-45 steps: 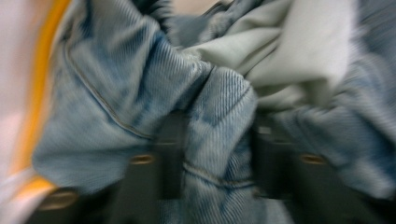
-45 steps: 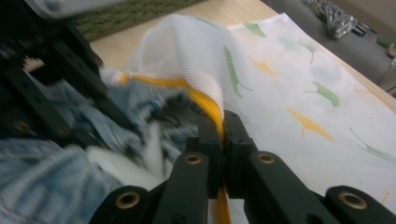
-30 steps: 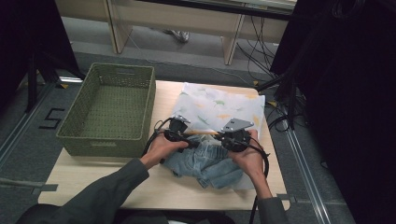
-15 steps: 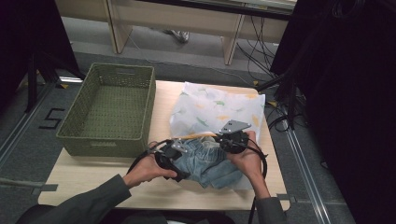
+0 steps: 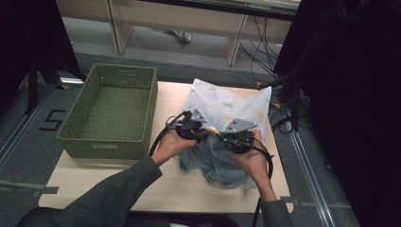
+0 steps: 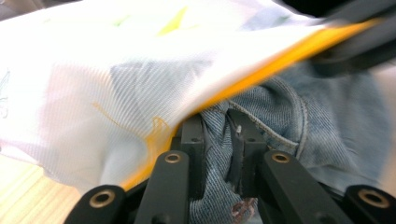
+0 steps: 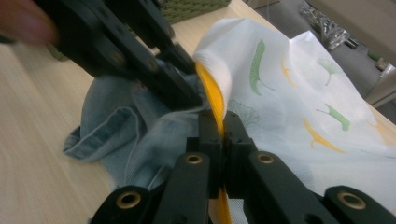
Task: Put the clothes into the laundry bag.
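Left gripper view: your left gripper (image 6: 215, 140) has just been closing, now pinching denim garment (image 6: 299, 121) fold under white bag (image 6: 93, 70). Right gripper (image 7: 223, 135) clamped on bag's yellow hem (image 7: 211, 93), prob. holding mouth open so jeans go in, mid-table beside green basket (image 5: 113, 113).

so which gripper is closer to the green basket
Left. The left gripper sits just right of the green basket, jaws closed on the denim. The right gripper is farther right, clamping the white bag's yellow edge.
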`<state>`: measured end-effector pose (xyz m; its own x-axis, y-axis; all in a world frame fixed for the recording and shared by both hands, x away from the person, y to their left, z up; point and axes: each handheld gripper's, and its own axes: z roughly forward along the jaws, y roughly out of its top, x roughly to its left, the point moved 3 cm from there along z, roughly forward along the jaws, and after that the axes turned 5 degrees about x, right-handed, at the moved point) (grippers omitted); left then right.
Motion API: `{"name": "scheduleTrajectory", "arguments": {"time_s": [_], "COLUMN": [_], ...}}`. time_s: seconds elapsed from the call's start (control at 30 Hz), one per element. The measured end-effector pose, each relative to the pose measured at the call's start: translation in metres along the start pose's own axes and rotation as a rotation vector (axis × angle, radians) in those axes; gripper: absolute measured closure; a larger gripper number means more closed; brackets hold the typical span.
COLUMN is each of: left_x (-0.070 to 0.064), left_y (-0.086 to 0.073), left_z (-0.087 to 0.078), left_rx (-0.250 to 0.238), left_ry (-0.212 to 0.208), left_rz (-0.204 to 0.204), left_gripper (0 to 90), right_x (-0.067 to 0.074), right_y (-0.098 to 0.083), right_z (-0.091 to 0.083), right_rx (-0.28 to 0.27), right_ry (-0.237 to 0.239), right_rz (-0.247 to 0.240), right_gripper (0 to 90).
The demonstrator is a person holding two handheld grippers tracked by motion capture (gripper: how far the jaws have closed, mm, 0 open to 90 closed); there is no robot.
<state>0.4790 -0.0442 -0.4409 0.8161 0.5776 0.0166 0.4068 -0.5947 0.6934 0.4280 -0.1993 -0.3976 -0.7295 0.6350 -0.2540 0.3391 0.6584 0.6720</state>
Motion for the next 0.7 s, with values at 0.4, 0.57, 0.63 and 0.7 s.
{"name": "scheduleTrajectory", "arguments": {"time_s": [0.4, 0.57, 0.63, 0.7], "left_x": [0.003, 0.01, 0.011, 0.01], "left_y": [-0.05, -0.068, -0.077, -0.081], "left_z": [-0.003, -0.007, 0.006, 0.021], "left_rx": [0.075, 0.147, 0.194, 0.202], "left_ry": [0.046, 0.107, 0.078, 0.05], "left_rz": [-0.061, -0.07, -0.07, -0.081], "left_gripper": [20.0, 14.7, 14.6, 21.5], "right_x": [-0.004, -0.002, -0.001, 0.0], "right_y": [-0.022, -0.022, -0.022, -0.021], "right_z": [0.014, 0.016, 0.017, 0.017], "right_rx": [0.074, 0.08, 0.082, 0.083], "right_ry": [0.001, 0.004, 0.015, 0.011], "right_rz": [0.03, 0.033, 0.015, 0.029], "right_gripper": [89.3, 89.2, 89.2, 89.2]}}
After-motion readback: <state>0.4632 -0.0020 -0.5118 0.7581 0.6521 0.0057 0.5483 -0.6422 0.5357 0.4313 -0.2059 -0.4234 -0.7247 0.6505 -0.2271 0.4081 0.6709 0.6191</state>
